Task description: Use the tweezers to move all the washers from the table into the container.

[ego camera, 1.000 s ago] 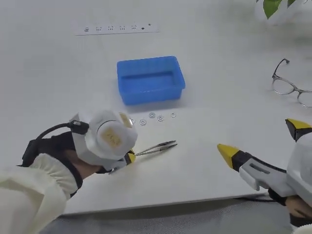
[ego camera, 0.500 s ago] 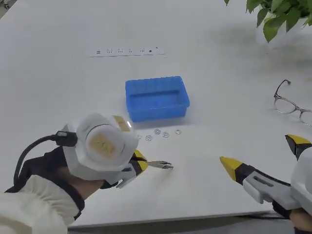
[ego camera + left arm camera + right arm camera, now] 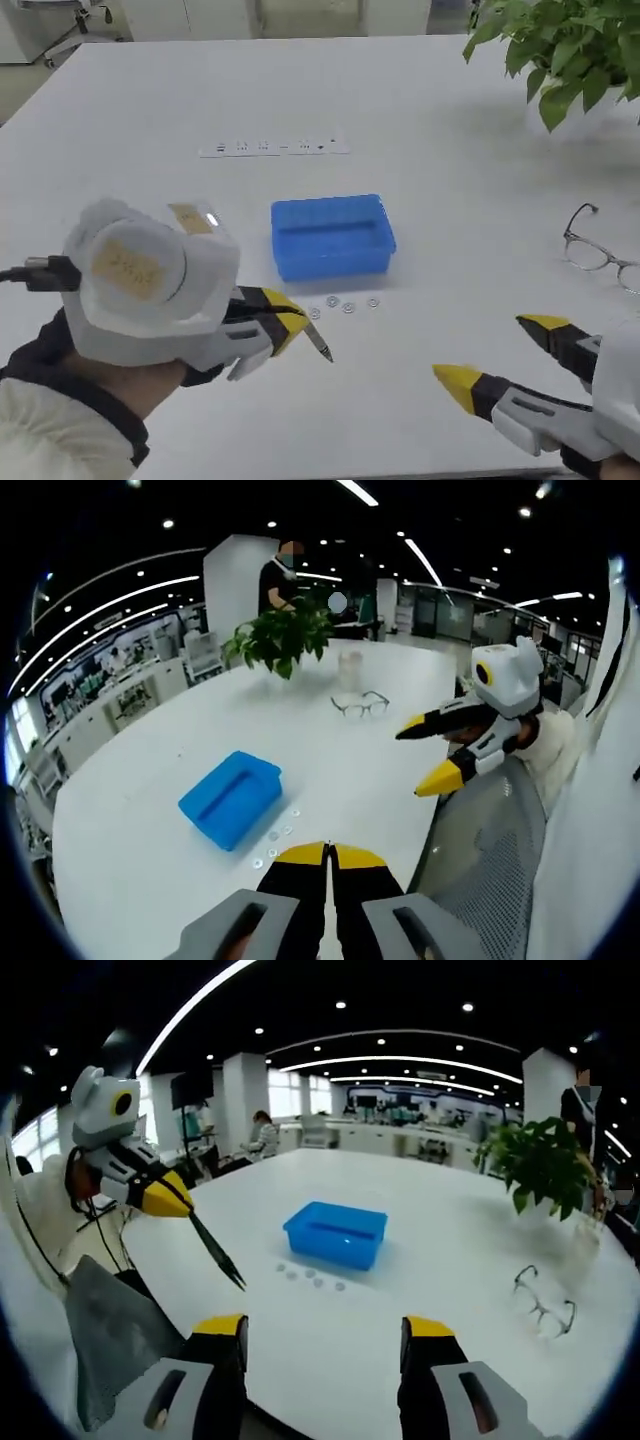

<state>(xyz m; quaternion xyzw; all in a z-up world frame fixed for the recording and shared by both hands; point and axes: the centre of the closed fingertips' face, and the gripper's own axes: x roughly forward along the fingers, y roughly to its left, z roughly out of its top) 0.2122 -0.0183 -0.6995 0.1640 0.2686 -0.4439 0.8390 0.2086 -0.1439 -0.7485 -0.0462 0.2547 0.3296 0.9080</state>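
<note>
Several small washers [image 3: 345, 304] lie in a short row on the white table [image 3: 150, 110], just in front of the blue container [image 3: 332, 204]. My left gripper [image 3: 285, 322] is shut on the metal tweezers [image 3: 320, 346] and holds them in the air, tips slanting down to the right, short of the washers. The right gripper view shows the tweezers [image 3: 217, 1248], the washers [image 3: 311, 1277] and the container [image 3: 335, 1232]. My right gripper [image 3: 503, 355] hovers open and empty at the front right. In the left gripper view the jaws press together below the container [image 3: 232, 798].
A pair of glasses [image 3: 598, 252] lies at the right, with a potted plant [image 3: 560, 50] behind them. A power strip [image 3: 275, 147] is set into the table beyond the container. A grey chair back [image 3: 480, 870] stands at the table's near edge.
My left gripper has lifted the tweezers off the table and swung their tips downward. The head camera has tilted up. The right gripper has stayed open at the front right.
</note>
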